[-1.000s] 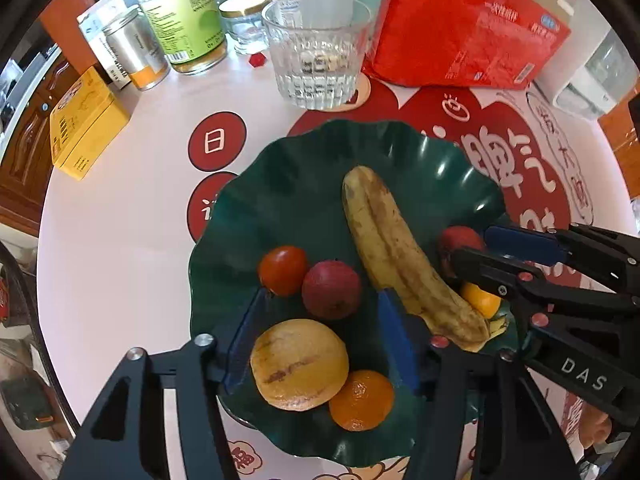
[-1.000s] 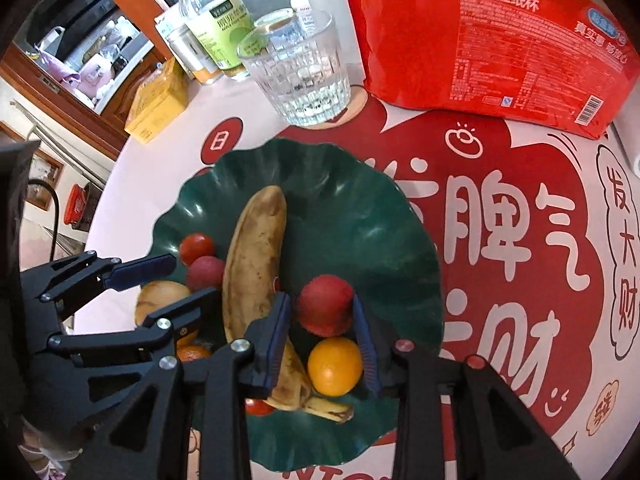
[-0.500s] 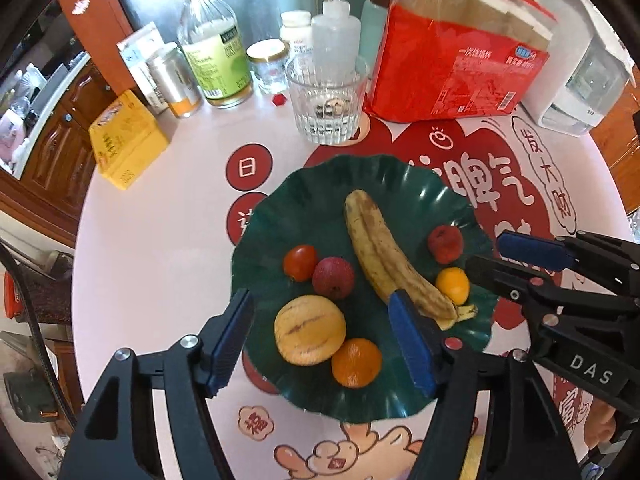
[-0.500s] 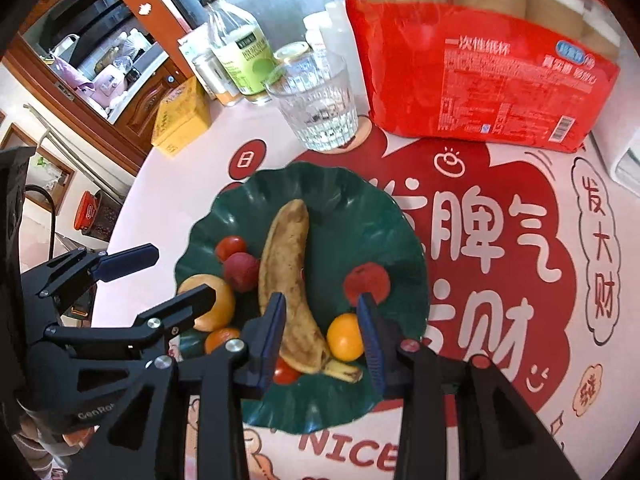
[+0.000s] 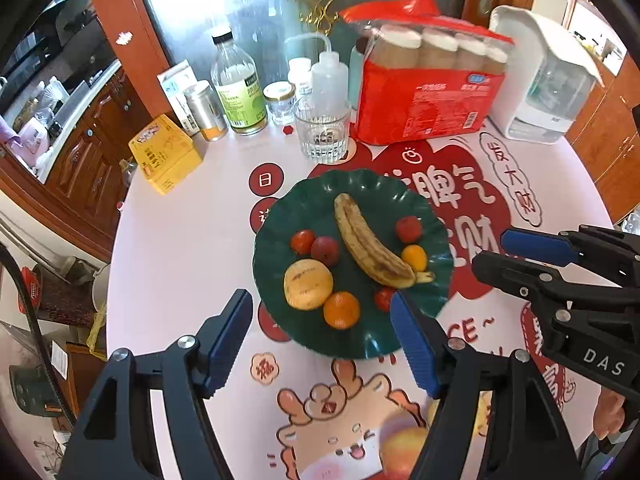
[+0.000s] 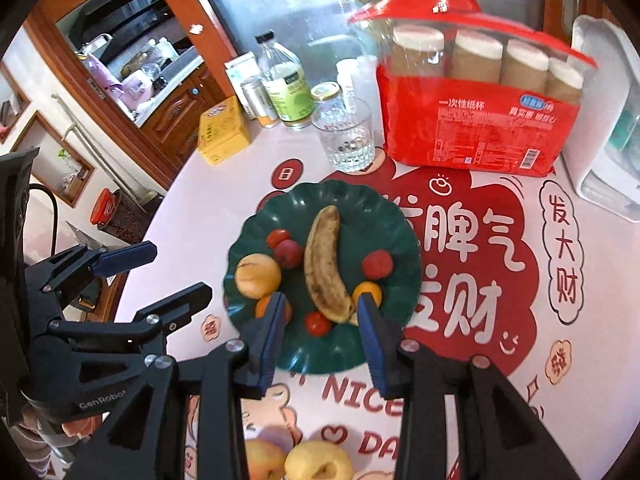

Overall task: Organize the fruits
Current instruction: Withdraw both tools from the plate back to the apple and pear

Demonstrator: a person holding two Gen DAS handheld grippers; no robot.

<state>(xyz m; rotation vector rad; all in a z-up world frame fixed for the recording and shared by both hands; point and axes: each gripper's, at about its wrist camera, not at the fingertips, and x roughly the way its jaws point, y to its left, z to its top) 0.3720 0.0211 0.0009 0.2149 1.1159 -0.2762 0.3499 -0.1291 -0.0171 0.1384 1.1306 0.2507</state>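
Left wrist view: my left gripper (image 5: pixel 320 336), jaws just widening and empty, hangs over the dark green scalloped plate (image 5: pixel 436 216); the spotted yellow banana (image 5: pixel 368 248) lies ahead, lengthwise away from me. My right gripper (image 6: pixel 324 332), narrow and empty, sits nearer its stem end.

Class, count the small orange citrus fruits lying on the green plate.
2. One orange citrus fruit sits at the plate's near edge beside the big yellow fruit; the other lies by the banana's stem end.
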